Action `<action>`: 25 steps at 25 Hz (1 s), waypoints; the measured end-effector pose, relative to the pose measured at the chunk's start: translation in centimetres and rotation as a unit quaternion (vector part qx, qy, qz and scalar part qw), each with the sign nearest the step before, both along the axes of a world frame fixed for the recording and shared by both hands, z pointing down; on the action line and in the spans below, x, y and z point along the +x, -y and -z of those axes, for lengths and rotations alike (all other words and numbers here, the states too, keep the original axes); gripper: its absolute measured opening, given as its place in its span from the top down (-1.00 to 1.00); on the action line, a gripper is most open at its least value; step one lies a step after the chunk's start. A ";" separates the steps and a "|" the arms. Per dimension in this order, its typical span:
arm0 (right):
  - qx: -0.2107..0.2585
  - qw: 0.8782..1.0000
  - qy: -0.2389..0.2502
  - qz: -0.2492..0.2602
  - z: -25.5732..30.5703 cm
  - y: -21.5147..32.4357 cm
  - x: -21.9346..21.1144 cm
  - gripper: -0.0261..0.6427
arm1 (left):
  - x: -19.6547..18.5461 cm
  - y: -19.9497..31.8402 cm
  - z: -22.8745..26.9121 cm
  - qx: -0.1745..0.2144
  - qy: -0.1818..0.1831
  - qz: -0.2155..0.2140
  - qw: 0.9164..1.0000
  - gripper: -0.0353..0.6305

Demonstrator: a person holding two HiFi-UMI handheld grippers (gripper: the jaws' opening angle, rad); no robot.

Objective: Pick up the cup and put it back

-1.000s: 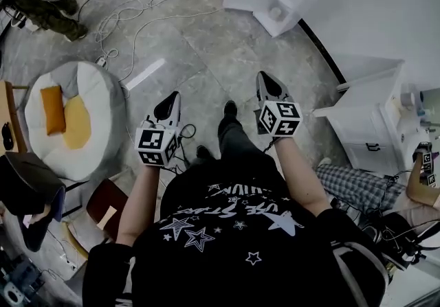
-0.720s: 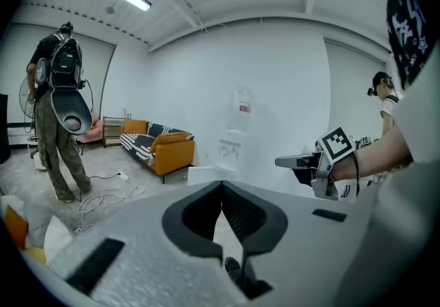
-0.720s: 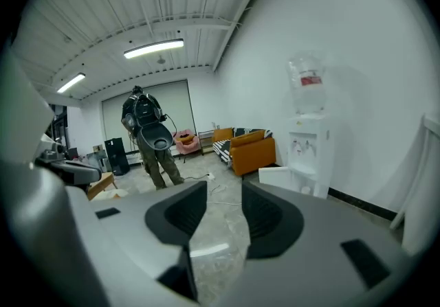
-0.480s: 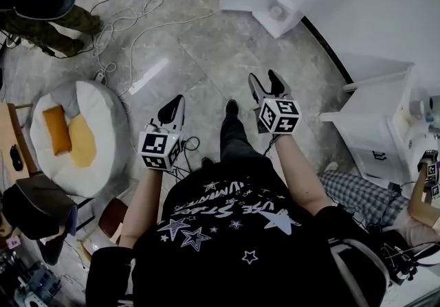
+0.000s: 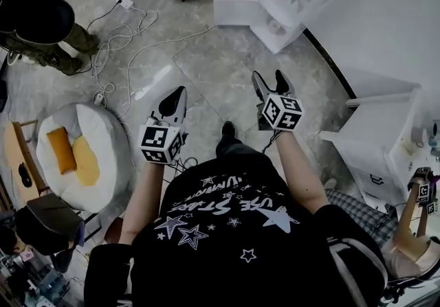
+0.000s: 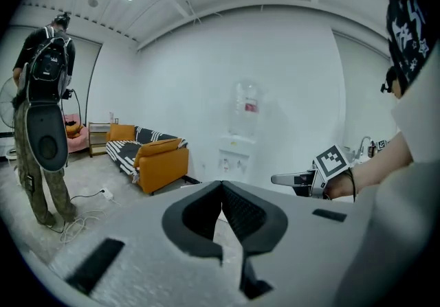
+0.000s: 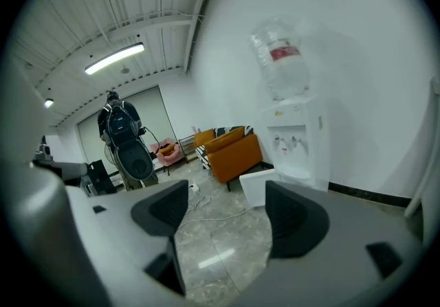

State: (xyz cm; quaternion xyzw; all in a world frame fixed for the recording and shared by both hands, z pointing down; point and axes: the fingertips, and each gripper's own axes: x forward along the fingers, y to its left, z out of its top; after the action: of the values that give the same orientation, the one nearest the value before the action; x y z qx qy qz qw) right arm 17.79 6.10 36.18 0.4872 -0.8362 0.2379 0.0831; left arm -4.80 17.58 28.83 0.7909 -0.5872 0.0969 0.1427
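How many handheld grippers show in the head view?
3. The left gripper and the right gripper, its jaws opening with nothing between them, are held out over the floor; a third gripper is at the right edge, held up by another person. Others may be hidden.

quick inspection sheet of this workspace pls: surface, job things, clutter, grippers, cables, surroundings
surface: grey tiled floor; no table or worktop in front of the person.
job's things: nothing seen; no cup in any view.
clutter: white beanbag with an orange cushion on the floor at the left.
grippers: left gripper jaws together, empty; right gripper jaws opening, nothing between them.
cables: white cable loose across the floor.
surroundings: water dispenser by the wall, orange sofa, standing person with a backpack, white cabinet at the right.
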 end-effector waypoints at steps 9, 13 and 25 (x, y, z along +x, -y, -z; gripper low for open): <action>-0.029 1.000 -0.003 -0.008 -2.4 5.0 2.2 -0.09 | 1.9 6.8 -0.2 -0.008 0.013 -0.016 1.000 0.87; -0.044 0.998 -0.003 -0.034 -3.4 6.3 2.5 -0.09 | 0.7 9.9 -0.9 -0.014 0.018 -0.028 0.999 0.87; -0.070 0.988 -0.038 -0.129 -7.4 16.6 -0.5 -0.08 | -3.8 26.5 -5.7 -0.017 0.024 -0.119 0.993 0.87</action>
State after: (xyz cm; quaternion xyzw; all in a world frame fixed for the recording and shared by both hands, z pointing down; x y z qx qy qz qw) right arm 17.27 -10.47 43.56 0.5930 -0.7437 0.2859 0.1168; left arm -8.60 -8.94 34.56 0.8498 -0.4907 0.1421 0.1298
